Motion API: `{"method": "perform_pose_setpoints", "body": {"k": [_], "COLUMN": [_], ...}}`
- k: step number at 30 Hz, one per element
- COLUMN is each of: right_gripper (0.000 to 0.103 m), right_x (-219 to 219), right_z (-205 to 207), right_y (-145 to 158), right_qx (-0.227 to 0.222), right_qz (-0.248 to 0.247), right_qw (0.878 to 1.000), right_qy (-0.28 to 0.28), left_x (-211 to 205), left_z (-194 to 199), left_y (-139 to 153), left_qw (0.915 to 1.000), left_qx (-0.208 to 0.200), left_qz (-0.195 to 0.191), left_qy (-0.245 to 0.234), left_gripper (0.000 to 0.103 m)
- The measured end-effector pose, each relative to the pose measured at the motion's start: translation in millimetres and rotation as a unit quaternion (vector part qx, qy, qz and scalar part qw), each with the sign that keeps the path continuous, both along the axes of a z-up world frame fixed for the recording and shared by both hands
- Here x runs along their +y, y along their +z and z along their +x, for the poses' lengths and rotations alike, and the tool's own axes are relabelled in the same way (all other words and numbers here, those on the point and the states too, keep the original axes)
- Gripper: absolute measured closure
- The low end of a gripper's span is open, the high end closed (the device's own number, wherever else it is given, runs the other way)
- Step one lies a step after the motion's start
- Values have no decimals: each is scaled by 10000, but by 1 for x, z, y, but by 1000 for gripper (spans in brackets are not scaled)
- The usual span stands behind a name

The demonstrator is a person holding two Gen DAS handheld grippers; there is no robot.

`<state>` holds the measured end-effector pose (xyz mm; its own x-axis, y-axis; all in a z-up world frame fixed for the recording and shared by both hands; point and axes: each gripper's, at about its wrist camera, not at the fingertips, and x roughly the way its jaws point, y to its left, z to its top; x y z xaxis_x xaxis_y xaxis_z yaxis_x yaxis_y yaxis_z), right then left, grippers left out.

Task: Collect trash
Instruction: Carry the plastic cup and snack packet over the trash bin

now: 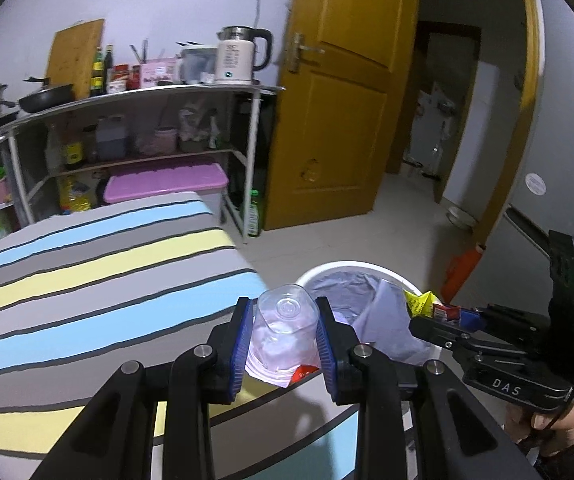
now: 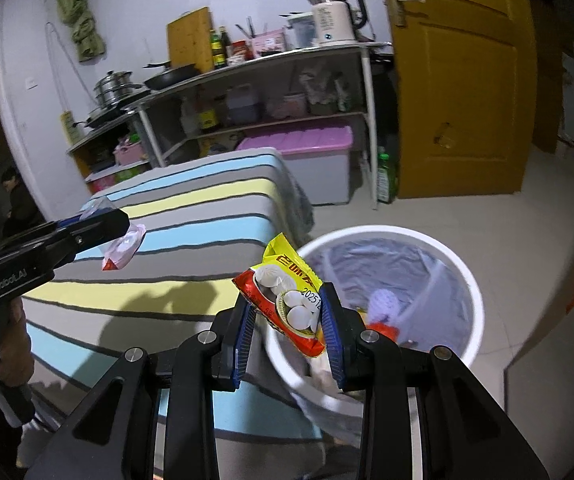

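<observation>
My left gripper (image 1: 285, 334) is shut on a clear plastic cup (image 1: 285, 320) with a peeled film lid, held over the striped table's right edge beside the white trash bin (image 1: 351, 269). In the right wrist view the left gripper (image 2: 99, 220) shows at the left with the cup (image 2: 125, 246). My right gripper (image 2: 287, 320) is shut on a yellow and red snack wrapper (image 2: 287, 292), held above the near rim of the bin (image 2: 463, 280), which has a plastic liner and some trash inside. The right gripper (image 1: 443, 316) shows in the left wrist view over the bin with the wrapper (image 1: 421, 302).
The striped tablecloth (image 1: 87, 280) covers the table on the left. A metal shelf (image 1: 147, 96) with a kettle, pans and bottles stands behind it, with a pink-lidded box (image 1: 167, 180) below. A yellow door (image 1: 339, 100) stands open. Tiled floor (image 1: 387, 220) surrounds the bin.
</observation>
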<state>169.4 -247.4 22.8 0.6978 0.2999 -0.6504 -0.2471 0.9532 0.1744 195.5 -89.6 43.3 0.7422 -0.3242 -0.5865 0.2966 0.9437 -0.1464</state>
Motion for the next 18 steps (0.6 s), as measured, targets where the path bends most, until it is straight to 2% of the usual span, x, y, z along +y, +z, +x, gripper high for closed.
{"method": "perform_pose_setpoints", "body": {"k": [8, 18], "right_gripper": [70, 70], "right_x": [-25, -47], "right_z": [1, 12], "right_y": [-11, -28], "right_qx": [107, 289], "right_qz": [-13, 7], "right_qw": [9995, 9984], "right_qy": [-299, -477], "left_x": [-39, -68], "left_z": [19, 39], "left_y": [-17, -43], "left_qw": [9995, 9975], "left_qx": [159, 442], "left_qz": [64, 142], "left_qy": [-284, -525], "left_gripper": [72, 72]}}
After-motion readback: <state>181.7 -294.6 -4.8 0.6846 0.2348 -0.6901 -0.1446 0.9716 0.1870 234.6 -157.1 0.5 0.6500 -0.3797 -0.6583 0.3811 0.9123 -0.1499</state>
